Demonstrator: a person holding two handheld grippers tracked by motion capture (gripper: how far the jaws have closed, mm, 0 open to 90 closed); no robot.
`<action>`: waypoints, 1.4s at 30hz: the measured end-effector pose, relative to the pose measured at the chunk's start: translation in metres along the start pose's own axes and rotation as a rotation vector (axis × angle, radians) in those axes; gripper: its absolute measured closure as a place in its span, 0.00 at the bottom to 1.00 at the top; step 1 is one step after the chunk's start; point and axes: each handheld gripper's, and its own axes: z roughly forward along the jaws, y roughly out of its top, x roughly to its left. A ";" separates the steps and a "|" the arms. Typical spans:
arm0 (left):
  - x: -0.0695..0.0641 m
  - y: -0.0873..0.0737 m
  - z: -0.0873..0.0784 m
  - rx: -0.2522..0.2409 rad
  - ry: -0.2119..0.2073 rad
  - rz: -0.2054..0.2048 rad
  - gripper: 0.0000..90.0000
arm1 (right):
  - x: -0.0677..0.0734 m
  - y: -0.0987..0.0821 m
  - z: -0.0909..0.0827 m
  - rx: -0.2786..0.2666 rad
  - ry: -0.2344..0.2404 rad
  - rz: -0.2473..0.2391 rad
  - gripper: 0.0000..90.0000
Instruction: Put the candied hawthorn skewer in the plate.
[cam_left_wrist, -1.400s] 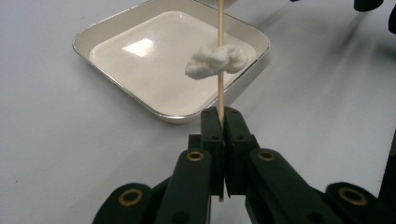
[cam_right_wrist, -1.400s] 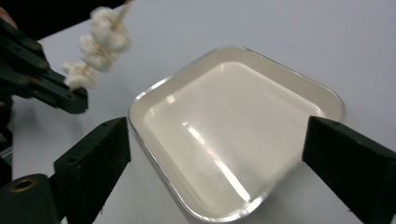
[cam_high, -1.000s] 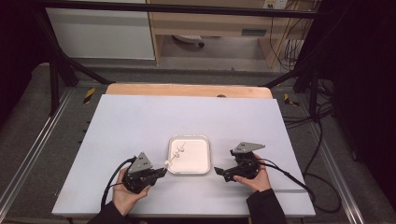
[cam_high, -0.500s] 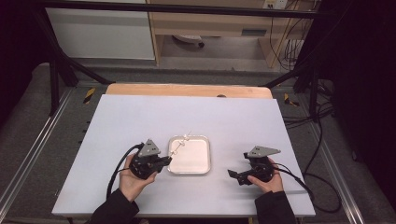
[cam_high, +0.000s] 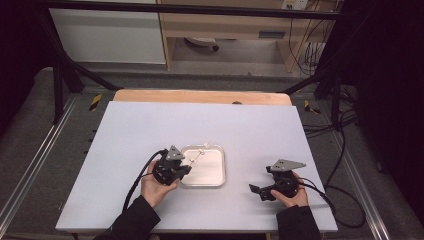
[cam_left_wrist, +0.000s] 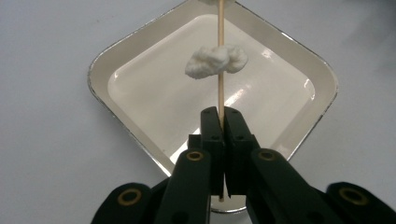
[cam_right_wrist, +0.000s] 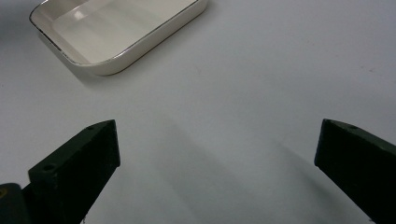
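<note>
Skewer pinched over the tray, no readable writing anywhere

Left hand-held gripper (cam_left_wrist: 219, 122) clamped on skewer (cam_left_wrist: 221, 42) with white lump (cam_left_wrist: 215, 60) ahead, above tray (cam_left_wrist: 140, 140); right hand-held gripper (cam_right_wrist: 217, 154) spread wide.

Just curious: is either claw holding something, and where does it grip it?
The left claw pinches a thin wooden skewer near its lower end, over the tray. The right claw holds nothing.

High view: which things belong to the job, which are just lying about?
In the job:
- wooden skewer clamped in the left gripper
- white puff threaded on it
- tray beneath it

Idle:
- right gripper, open, apart from the tray
- table
</note>
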 end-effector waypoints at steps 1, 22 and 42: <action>0.000 0.000 0.002 0.010 -0.001 0.002 0.98 | 0.000 0.000 0.000 -0.001 0.000 0.002 0.01; -0.006 0.002 0.026 0.129 0.024 0.003 0.97 | -0.001 -0.001 -0.002 -0.010 0.015 0.015 0.01; 0.005 -0.004 -0.014 0.053 0.011 0.091 0.50 | -0.002 0.000 -0.006 -0.019 0.004 0.020 0.01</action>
